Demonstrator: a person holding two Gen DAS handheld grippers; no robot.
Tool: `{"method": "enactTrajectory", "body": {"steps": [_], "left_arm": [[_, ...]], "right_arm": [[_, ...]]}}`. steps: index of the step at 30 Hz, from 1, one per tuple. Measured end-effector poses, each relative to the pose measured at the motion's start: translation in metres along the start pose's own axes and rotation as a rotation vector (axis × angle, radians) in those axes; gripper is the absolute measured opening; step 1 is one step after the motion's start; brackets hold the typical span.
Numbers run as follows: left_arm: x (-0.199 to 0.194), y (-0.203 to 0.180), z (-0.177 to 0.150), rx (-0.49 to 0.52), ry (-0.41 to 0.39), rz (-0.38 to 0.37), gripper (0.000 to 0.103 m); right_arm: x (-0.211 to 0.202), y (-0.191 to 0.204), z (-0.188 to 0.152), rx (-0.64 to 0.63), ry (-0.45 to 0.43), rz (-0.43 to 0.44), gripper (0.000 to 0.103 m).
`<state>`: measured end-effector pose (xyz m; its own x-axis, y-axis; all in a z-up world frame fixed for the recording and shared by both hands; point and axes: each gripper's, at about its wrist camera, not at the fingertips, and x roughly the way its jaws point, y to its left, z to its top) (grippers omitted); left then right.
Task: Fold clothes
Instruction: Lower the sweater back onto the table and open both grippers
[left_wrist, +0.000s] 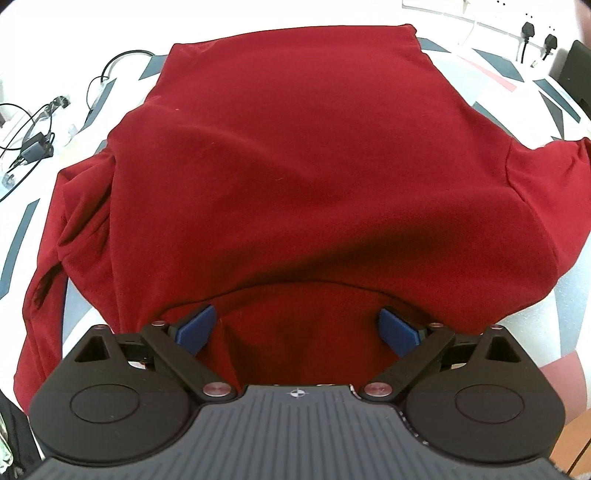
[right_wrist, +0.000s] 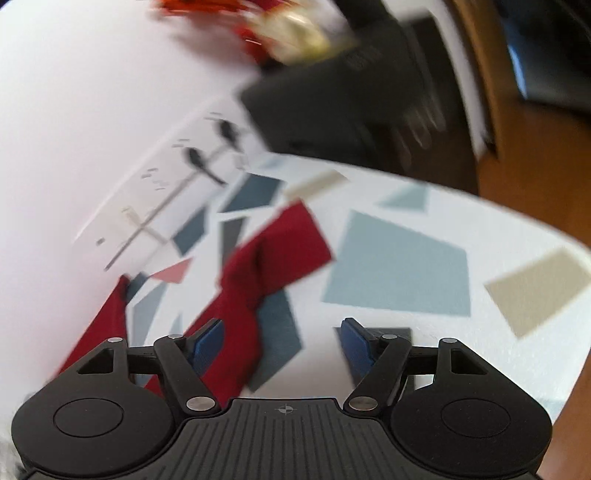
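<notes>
Red shirt (left_wrist: 295, 177) lies spread on patterned table (right_wrist: 399, 266); left gripper (left_wrist: 297, 328) and right gripper (right_wrist: 282, 341) both gape, holding nothing.

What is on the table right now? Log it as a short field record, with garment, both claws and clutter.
garment: red shirt spread across the patterned table, sleeves out to both sides
left claw: open, low over the shirt's near edge by the collar, gripping nothing
right claw: open, empty, beside a red sleeve; view motion-blurred
clutter: black cables at the table's left edge; plugs in wall sockets behind
fold state: no fold visible yet
</notes>
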<state>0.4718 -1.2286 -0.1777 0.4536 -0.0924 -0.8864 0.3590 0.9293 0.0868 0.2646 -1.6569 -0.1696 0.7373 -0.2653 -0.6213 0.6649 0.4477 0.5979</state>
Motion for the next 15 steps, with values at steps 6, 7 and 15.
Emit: {"method": "enactTrajectory", "body": {"steps": [6,7,15], "left_arm": [[-0.009,0.003,-0.01,-0.058,-0.061,-0.007,0.096],[-0.016,0.006,-0.012,-0.072,-0.089,-0.02,0.095],[-0.075,0.05,-0.044,-0.097,-0.268,-0.036,0.094]], "right_arm": [[0.022,0.016,0.006,-0.067,0.049,0.085,0.063],[0.023,0.025,0.0,-0.124,0.056,0.106,0.064],[0.034,0.106,-0.061,-0.485,0.2,0.303,0.064]]}}
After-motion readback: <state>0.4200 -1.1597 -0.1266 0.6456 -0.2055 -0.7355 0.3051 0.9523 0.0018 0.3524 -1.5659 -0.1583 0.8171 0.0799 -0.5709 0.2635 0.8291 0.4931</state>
